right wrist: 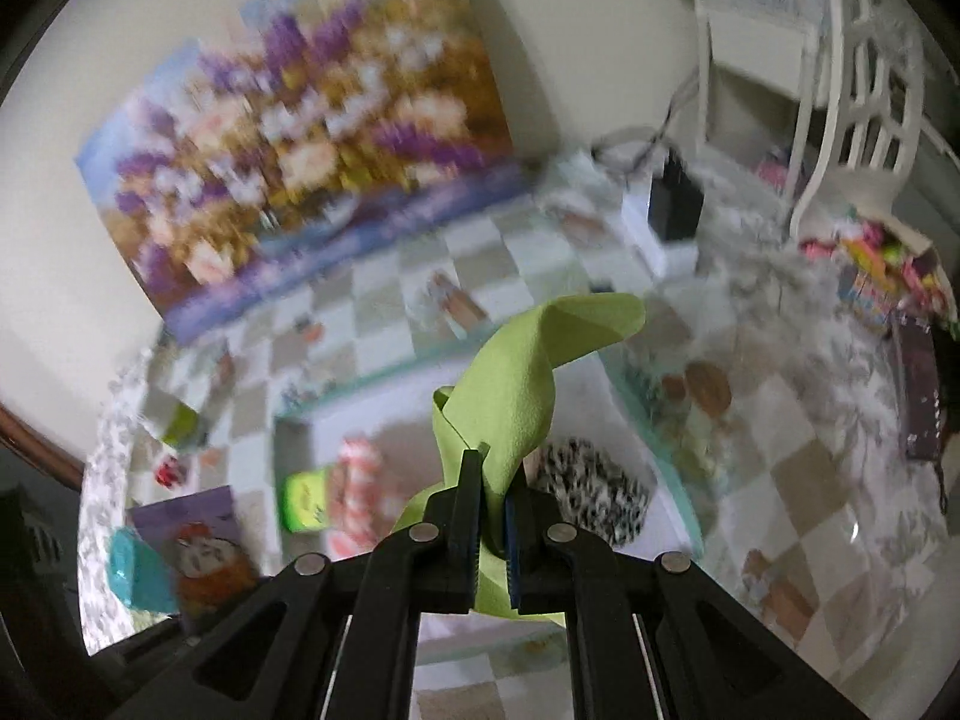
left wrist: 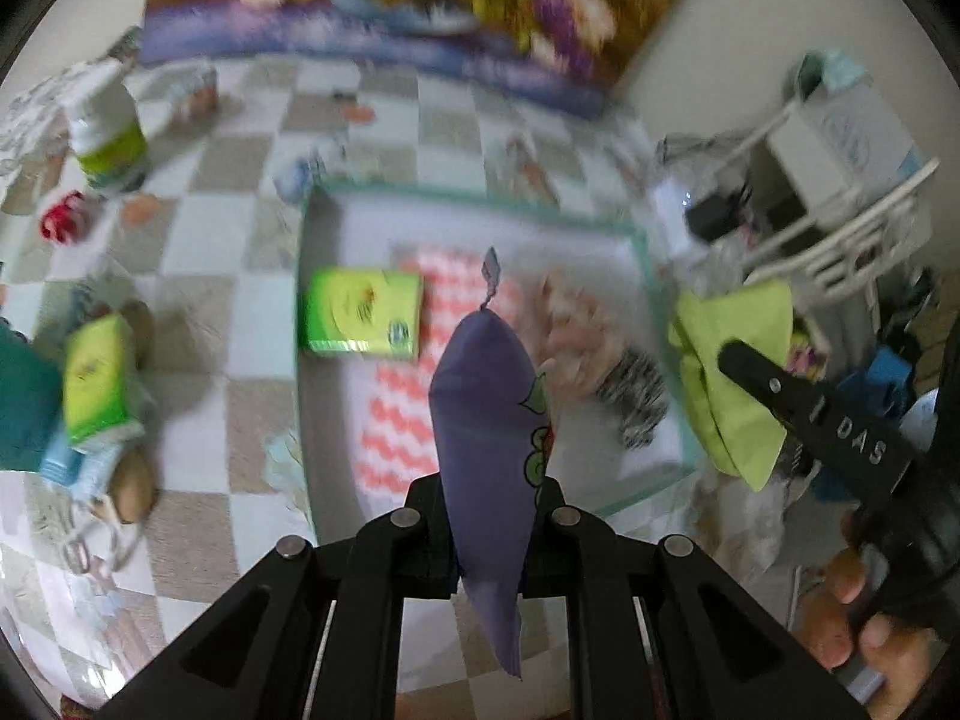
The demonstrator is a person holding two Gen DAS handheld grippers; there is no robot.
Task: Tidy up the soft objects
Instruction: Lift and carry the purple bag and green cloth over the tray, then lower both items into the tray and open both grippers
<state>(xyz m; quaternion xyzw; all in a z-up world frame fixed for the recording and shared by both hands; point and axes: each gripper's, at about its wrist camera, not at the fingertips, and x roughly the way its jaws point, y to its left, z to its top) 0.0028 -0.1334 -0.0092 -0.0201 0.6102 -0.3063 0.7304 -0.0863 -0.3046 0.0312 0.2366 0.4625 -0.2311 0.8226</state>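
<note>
My left gripper (left wrist: pixel 489 507) is shut on a purple soft pouch (left wrist: pixel 486 408) and holds it above a shallow white tray with a teal rim (left wrist: pixel 645 252). In the tray lie a green tissue pack (left wrist: pixel 360 312), a red-and-white zigzag cloth (left wrist: pixel 414 408) and a black-and-white furry piece (left wrist: pixel 636 390). My right gripper (right wrist: pixel 493 501) is shut on a lime green cloth (right wrist: pixel 516 384), held above the tray's right side (right wrist: pixel 660 450). The right gripper and green cloth also show at the right of the left wrist view (left wrist: pixel 732 372).
The checkered tablecloth (left wrist: pixel 210 276) carries a second green pack (left wrist: pixel 96 378), a white-and-green bottle (left wrist: pixel 108 132) and a red object (left wrist: pixel 63 222). A floral picture (left wrist: pixel 390 6) leans at the back. A white rack with boxes (left wrist: pixel 840 180) stands at the right.
</note>
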